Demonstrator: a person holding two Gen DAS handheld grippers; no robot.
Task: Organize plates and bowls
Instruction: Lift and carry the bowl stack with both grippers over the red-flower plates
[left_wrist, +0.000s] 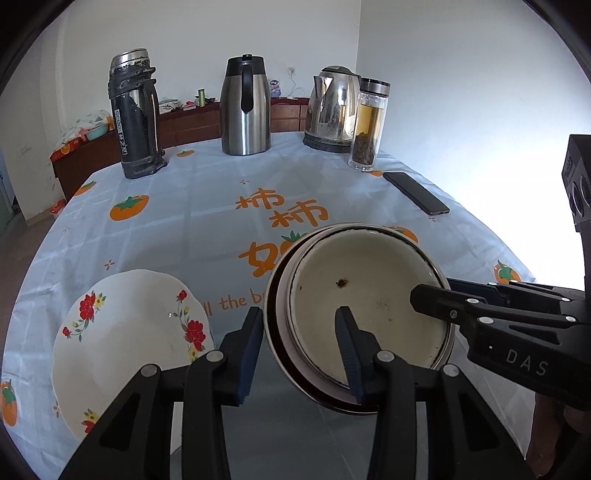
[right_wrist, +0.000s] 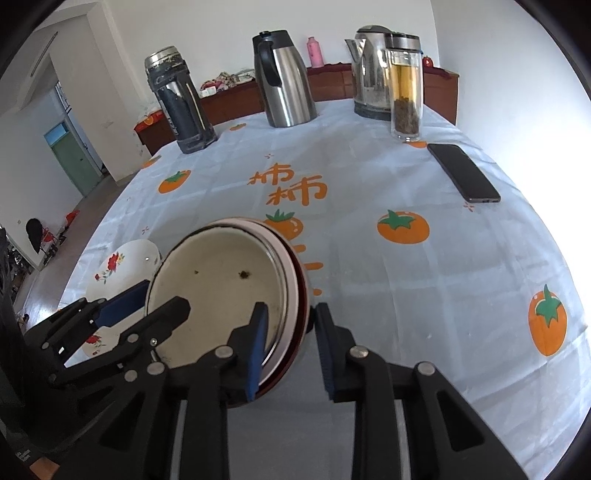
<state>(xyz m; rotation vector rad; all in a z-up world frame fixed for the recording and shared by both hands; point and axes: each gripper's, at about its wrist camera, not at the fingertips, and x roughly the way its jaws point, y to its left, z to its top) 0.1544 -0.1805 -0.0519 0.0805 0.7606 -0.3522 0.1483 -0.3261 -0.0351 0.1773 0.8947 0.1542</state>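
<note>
**Both grippers working the rim of the nested bowls**

- The nested bowls (left_wrist: 362, 280), a stained cream enamel one inside a dark-rimmed one, are sitting near the front middle of the table (left_wrist: 184, 229). They are tipping up with the mouth towards the cameras.
- The left gripper (left_wrist: 298, 314) is straddling the near-left rim, one finger outside and one inside. Judging by the tilt, it is clamping the wall.
- The right gripper (right_wrist: 291, 308) is straddling the opposite rim. I cannot tell whether its pads are biting yet.
- Opposite-side holds are likely keeping the stack from swinging.
- The floral plate (left_wrist: 129, 332) is lying just beside the stack on the left, close to the table's near edge.
- A phone (left_wrist: 415, 194) is lying well apart at the right.
- Open cloth is running behind the bowls, and the flasks and kettle (left_wrist: 332, 107) are lining the far edge.
</note>
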